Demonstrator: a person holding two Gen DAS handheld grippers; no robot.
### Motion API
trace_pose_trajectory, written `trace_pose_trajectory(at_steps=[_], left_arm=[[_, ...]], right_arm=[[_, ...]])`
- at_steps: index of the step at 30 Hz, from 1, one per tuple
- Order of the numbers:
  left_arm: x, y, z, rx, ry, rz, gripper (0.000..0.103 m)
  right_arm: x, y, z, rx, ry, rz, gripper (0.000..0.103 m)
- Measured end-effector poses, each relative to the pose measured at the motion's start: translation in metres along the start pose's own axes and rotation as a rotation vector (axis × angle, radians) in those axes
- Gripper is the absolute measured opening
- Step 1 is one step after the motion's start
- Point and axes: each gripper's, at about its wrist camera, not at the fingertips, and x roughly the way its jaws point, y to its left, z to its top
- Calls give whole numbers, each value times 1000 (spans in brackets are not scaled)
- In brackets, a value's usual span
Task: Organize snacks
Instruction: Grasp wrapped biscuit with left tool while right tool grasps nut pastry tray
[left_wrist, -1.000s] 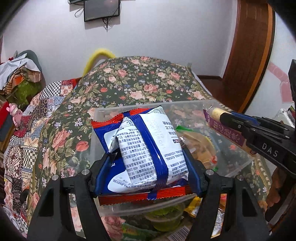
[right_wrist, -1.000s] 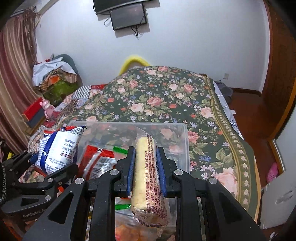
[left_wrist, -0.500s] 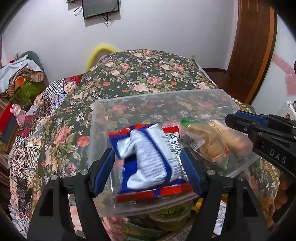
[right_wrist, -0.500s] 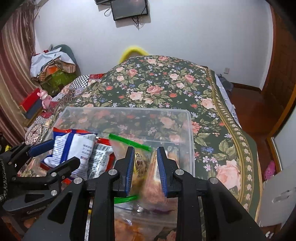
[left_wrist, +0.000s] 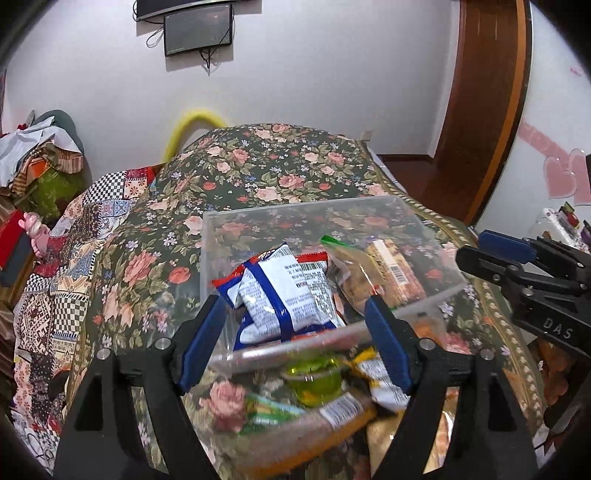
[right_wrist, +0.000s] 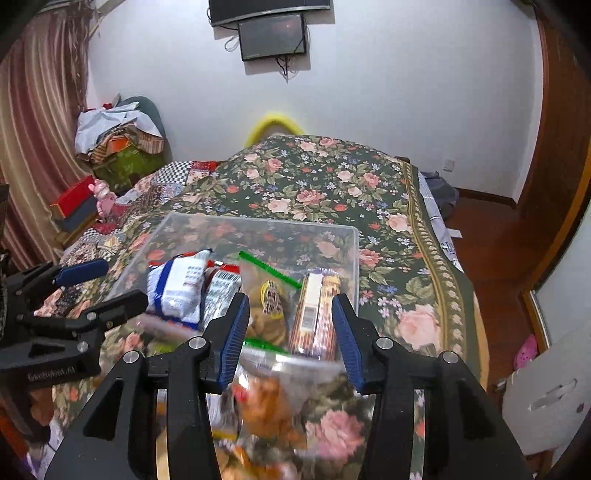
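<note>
A clear plastic bin (left_wrist: 417, 218) (right_wrist: 354, 236) sits on the floral bedspread. In it lie a blue-and-white snack packet (left_wrist: 280, 291) (right_wrist: 177, 288), a zip bag of biscuits (left_wrist: 354, 280) (right_wrist: 266, 295) and a long biscuit roll (left_wrist: 395, 269) (right_wrist: 314, 310). My left gripper (left_wrist: 295, 343) is open and empty at the bin's near rim. My right gripper (right_wrist: 290, 339) is open and empty just behind the roll; it also shows at the right of the left wrist view (left_wrist: 495, 251).
Loose snacks lie on the bed in front of the bin: a green jelly cup (left_wrist: 314, 376), a yellow-white packet (left_wrist: 380, 376) and a bag of orange snacks (right_wrist: 266, 410). Clothes and boxes are piled at the left (right_wrist: 118, 144). A wooden door (left_wrist: 480, 103) stands at the right.
Both grippers opened and let go: the blue-and-white packet and the biscuit roll dropped into the bin. Both grippers have pulled back toward the near rim.
</note>
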Motion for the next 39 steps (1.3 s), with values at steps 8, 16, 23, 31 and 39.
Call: trace_pose_trajectory(at_steps=[8, 16, 23, 31, 39], left_arm=[[-19, 1, -28, 6, 32, -14, 82], [-3, -2, -63, 28, 132, -44, 82], [24, -10, -79, 84, 199, -43, 82], [25, -12, -99, 89, 263, -113, 74], [15, -23, -124, 104, 278, -114, 54]], right_arm=[[-38, -8, -24, -16, -3, -14, 48], [-55, -28, -64, 19, 51, -40, 53], [-43, -41, -106, 66, 156, -30, 57], [-23, -48, -140, 78, 255, -17, 65], [-24, -49, -152, 91, 265, 4, 65]])
